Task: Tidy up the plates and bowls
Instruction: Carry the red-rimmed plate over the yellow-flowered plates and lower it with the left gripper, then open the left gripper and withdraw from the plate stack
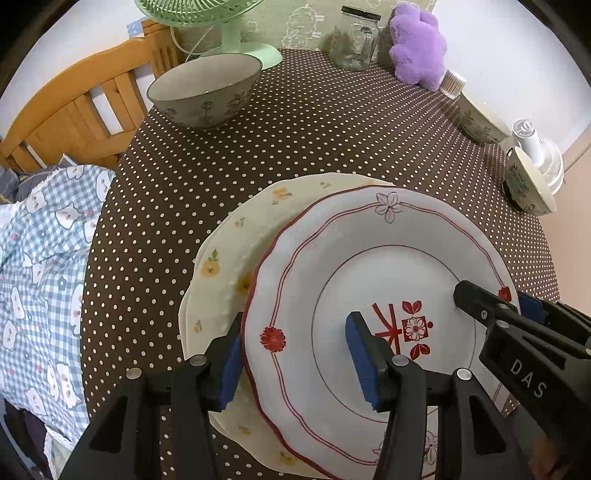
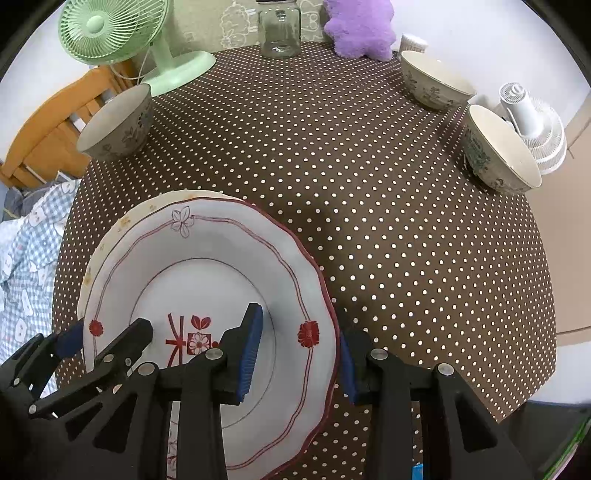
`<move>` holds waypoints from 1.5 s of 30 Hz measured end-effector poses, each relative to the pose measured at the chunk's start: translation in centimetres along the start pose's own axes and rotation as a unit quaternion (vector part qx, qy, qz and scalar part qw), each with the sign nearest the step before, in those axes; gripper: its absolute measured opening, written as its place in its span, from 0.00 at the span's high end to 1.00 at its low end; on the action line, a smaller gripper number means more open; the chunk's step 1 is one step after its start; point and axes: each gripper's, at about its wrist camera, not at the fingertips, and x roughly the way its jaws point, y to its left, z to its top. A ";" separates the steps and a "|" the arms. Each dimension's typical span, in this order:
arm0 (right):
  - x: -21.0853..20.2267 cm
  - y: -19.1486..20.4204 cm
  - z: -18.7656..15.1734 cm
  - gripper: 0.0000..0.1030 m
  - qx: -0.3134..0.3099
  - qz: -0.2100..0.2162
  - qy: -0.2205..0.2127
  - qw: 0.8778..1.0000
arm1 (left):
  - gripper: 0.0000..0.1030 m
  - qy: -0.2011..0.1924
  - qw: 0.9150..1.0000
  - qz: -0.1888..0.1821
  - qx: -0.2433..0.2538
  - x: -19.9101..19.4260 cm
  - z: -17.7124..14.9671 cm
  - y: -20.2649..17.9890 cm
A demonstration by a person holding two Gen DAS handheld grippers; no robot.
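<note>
A white plate with a red rim and red flowers (image 1: 369,258) (image 2: 207,251) lies over a cream plate with yellow flowers (image 1: 221,258) (image 2: 125,218), set off to its right. My left gripper (image 1: 295,363) (image 2: 110,332) straddles the white plate's left rim, one blue pad outside the edge and one on the inside. My right gripper (image 2: 299,362) (image 1: 496,299) grips the opposite rim the same way. Three floral bowls stand on the dotted table: one far left (image 1: 203,88) (image 2: 118,125), two at the right (image 2: 436,81) (image 2: 502,147).
At the back stand a green fan (image 2: 110,33), a glass jar (image 2: 279,33) and a purple plush toy (image 2: 360,29). A white fan (image 2: 532,118) sits beyond the right edge. A wooden chair (image 1: 74,110) and chequered cloth (image 1: 44,277) lie left of the table (image 2: 406,258).
</note>
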 end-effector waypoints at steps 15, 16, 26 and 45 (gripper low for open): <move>-1.3 -1.4 -1.6 0.72 0.007 0.031 0.007 0.999 | 0.39 0.002 1.000 0.015 -0.010 0.3 0.4 -0.5; -1.3 -1.2 -1.6 0.72 0.002 0.026 0.007 1.000 | 0.38 0.004 1.000 0.016 -0.010 0.3 0.4 -0.6; -1.0 -1.4 -0.9 0.72 0.004 0.042 0.013 0.999 | 0.37 0.033 0.999 0.025 -0.024 0.2 0.5 -0.2; -0.2 1.1 0.2 0.74 -0.017 0.048 0.014 0.999 | 0.29 0.018 0.998 0.054 -0.023 -0.9 -0.1 0.5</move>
